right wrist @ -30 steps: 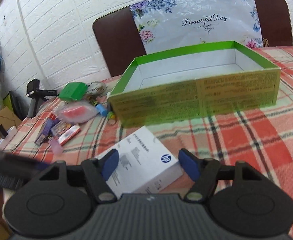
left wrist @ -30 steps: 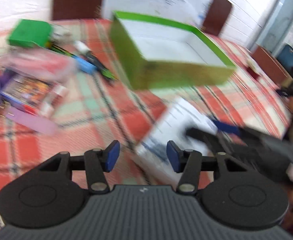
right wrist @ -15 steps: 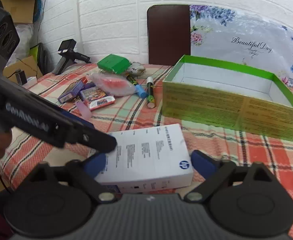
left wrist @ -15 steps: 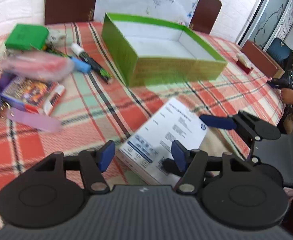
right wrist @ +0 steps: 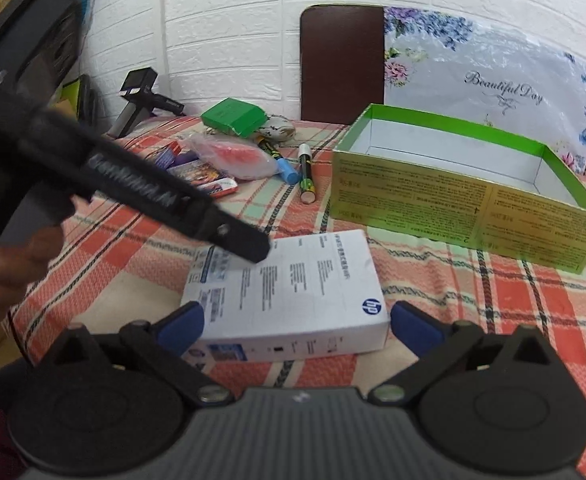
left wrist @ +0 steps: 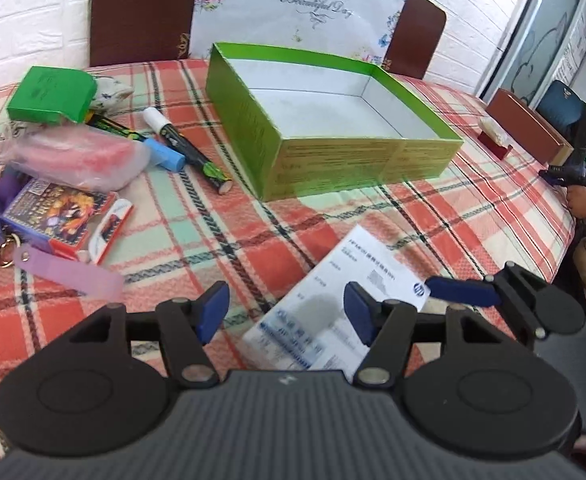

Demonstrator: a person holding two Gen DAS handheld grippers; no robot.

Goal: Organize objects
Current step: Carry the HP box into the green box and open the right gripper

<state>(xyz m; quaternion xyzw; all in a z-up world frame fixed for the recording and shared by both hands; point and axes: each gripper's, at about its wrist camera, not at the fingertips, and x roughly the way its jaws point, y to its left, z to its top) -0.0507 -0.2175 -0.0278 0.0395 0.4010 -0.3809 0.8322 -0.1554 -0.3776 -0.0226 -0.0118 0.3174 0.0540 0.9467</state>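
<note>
right gripper (right wrist: 297,322): jaws have just been opening and stand wide, one blue pad on each side of the near end of the white box (right wrist: 289,292); the box lies between them, pads not pressing on it, nothing held. left gripper (left wrist: 286,310): jaws part open after widening a little, over the left corner of the white box (left wrist: 333,300); nothing gripped. in the right wrist view the left gripper reaches in from the left, its tip above the box's far left corner.

the white box lies flat on the checked tablecloth (right wrist: 473,280), close to the table's near edge.

beyond the white box, to the right: an open green tray (right wrist: 465,196), white inside, nothing seen in it, well apart from the box.

beyond the white box, to the left: a black marker (right wrist: 306,174) and a blue-capped marker (right wrist: 283,162), a pink item in a clear bag (right wrist: 237,156), card packs (left wrist: 57,210), a purple strap (left wrist: 69,274), and farthest a small green box (right wrist: 235,116).
</note>
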